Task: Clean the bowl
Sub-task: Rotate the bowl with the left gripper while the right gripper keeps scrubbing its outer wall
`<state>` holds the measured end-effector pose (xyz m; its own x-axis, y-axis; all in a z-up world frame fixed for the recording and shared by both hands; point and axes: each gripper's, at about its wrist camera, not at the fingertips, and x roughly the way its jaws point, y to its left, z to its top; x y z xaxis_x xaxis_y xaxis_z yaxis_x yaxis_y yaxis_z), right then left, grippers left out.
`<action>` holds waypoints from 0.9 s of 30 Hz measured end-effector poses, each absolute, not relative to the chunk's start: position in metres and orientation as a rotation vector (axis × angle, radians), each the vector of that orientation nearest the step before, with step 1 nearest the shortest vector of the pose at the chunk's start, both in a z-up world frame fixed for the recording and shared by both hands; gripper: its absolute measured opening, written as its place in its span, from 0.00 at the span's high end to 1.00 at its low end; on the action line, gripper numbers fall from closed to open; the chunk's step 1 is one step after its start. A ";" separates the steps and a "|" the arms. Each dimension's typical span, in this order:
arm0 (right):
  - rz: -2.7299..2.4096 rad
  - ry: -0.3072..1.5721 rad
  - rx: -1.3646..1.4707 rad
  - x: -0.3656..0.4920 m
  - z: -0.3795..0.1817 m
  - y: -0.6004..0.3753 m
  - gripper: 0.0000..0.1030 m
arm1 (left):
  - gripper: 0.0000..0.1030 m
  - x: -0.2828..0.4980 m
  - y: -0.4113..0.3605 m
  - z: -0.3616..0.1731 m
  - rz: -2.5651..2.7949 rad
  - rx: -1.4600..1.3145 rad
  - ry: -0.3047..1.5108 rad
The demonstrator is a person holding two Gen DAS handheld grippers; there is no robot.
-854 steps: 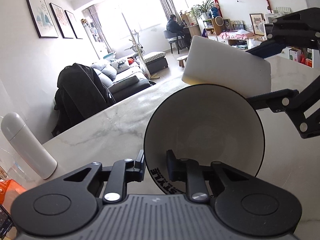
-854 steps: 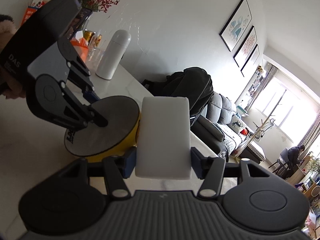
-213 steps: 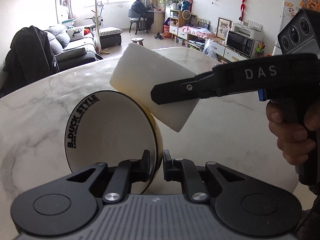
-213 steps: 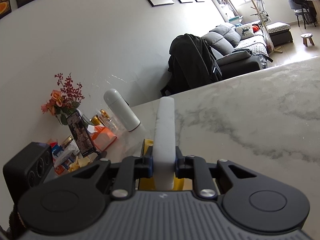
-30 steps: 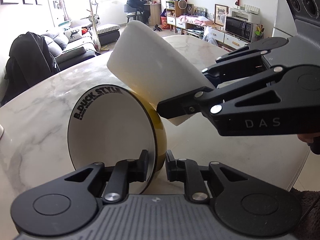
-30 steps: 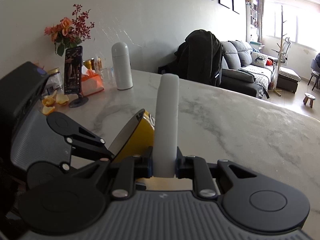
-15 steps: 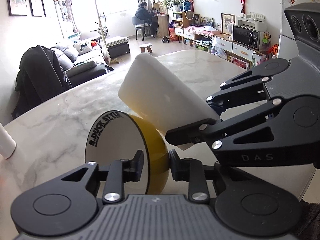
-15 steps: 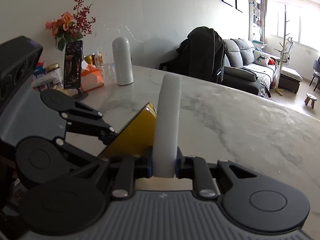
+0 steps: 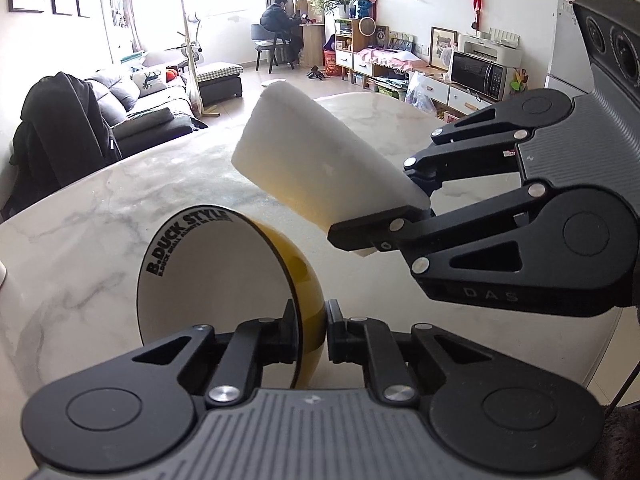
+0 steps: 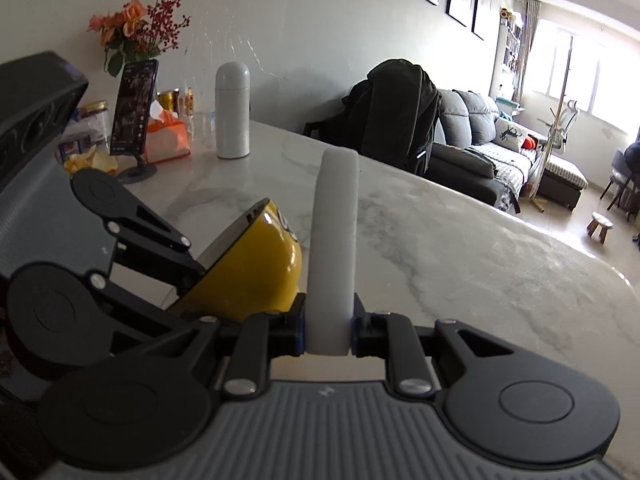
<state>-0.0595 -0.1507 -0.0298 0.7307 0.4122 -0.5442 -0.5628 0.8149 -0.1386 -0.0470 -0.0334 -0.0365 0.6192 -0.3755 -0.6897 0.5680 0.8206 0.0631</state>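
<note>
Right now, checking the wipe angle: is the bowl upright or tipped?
Tipped: the bowl stands on edge, its opening facing sideways, rim clamped in the left hand-held gripper.

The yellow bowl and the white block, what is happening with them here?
A person is cleaning a bowl with two hand-held grippers. The left gripper is shut on the rim of the yellow bowl, holding it tipped on its side over the marble table. The right gripper is shut on a white sponge, which stands beside the bowl's yellow outside. Whether the sponge touches the bowl right now is hard to tell.
</note>
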 end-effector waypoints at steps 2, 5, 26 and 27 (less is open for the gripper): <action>0.531 0.509 -0.376 -0.062 -0.031 -0.147 0.79 | 0.87 -0.043 -0.035 -0.036 -0.552 0.287 0.719; 0.571 0.515 -0.403 -0.064 -0.034 -0.143 0.79 | 0.87 -0.042 -0.035 -0.037 -0.556 0.294 0.721; 0.596 0.466 -0.740 -0.066 -0.042 -0.122 0.78 | 0.86 -0.043 -0.033 -0.042 -0.567 0.294 0.726; 0.600 0.460 -0.743 -0.067 -0.041 -0.121 0.78 | 0.86 -0.043 -0.033 -0.042 -0.568 0.296 0.726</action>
<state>-0.0669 -0.1215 -0.0406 0.7401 0.3385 -0.5811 -0.6492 0.5850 -0.4861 -0.0430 -0.0332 -0.0425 0.6072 -0.3837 -0.6957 0.5827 0.8104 0.0616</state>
